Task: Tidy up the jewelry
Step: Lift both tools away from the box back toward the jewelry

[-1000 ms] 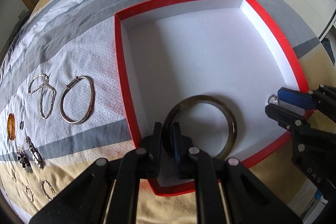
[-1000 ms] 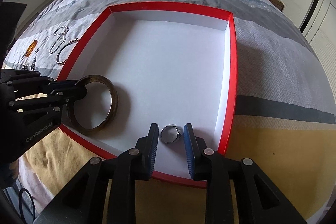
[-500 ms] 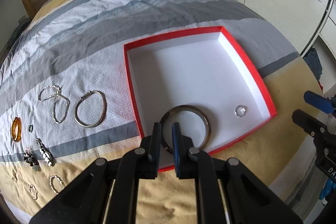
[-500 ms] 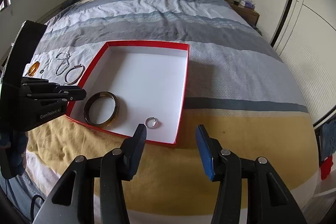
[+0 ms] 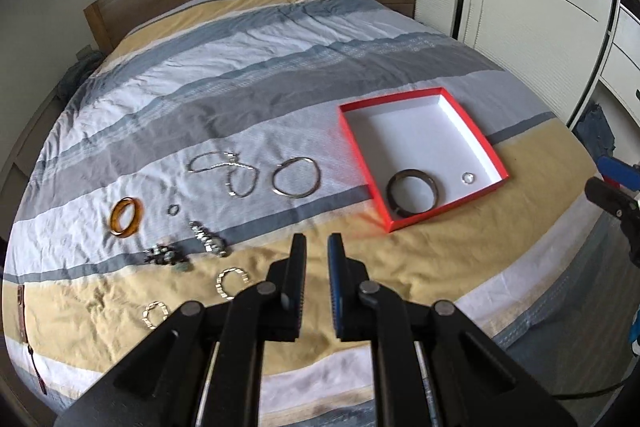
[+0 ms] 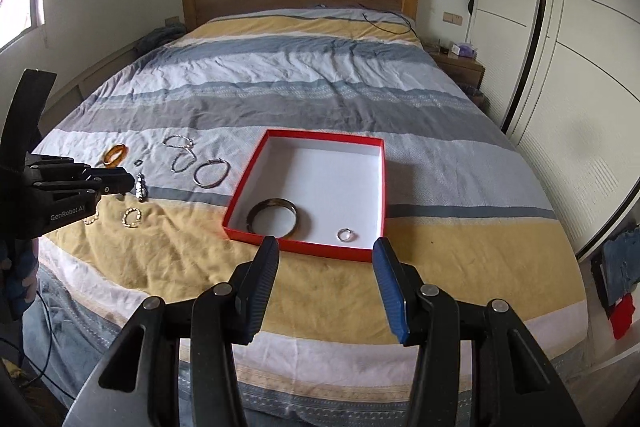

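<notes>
Jewelry lies mostly loose on the bed [image 6: 320, 99]; only a dark bangle [image 6: 272, 218] and ring [image 6: 345, 235] sit in the red box [image 6: 372, 251]. Left tongs [image 5: 316, 251] are nearly clenched and empty, right tongs [image 6: 326, 253] released and empty. Next likely comes fetching the silver hoop [image 5: 296, 177], needing a spread, low approach.

Matt red box [image 6: 256, 171], creased cloth bedspread [image 6: 304, 83], shiny metal bangle [image 5: 296, 177].

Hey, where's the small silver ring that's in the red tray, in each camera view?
Left wrist view: the small silver ring lies right of centre, in the tray's near right corner.
Right wrist view: lower centre, near the front wall.
Shared landmark: the dark bangle to its left in both.
</notes>
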Demonstrator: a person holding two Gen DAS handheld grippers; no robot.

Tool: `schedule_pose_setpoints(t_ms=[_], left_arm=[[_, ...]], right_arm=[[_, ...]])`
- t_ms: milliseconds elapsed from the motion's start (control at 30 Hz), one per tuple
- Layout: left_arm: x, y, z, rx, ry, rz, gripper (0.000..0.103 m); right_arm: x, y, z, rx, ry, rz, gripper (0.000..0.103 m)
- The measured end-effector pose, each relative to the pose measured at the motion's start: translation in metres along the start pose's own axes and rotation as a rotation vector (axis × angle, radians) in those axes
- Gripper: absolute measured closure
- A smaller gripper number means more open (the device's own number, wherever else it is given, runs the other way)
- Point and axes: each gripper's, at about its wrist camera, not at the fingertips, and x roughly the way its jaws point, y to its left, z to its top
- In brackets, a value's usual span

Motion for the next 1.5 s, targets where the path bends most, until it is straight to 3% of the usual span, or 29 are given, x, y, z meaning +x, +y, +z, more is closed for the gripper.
schedule_pose_setpoints(t_ms=[267, 500, 733, 933, 1100, 1500], left_arm=[[-0.087, 0.108, -0.043, -0.143, -0.101, 0.123, 0.071], [-0.156, 0.177, -0.092, -0.239, -0.211, 0.225, 0.071], [-0.18, 0.214, -0.132, -0.308, -0.228, 0.251, 0.07], [-0.164, 0.233, -0.152, -0.354, -0.193, 0.24, 0.066], [-0.131, 0.241, -0.161, -0.379, -0.125, 0.232, 0.066], [-0.021, 0.245, -0.165, -0.42, 0.047, 0.153, 0.066]], right_arm=[[-0.064, 0.056, 0.01, -0.035, -0.112, 0.057, 0.055], [-0.106, 0.098, 0.007, -0.043, -0.186, 0.127, 0.055], [-0.118, 0.13, 0.008, -0.045, -0.207, 0.175, 0.055], [-0.108, 0.147, 0.007, -0.043, -0.193, 0.201, 0.055], [-0.081, 0.16, 0.002, -0.051, -0.129, 0.22, 0.055], [0.032, 0.198, -0.007, -0.1, 0.089, 0.286, 0.062]])
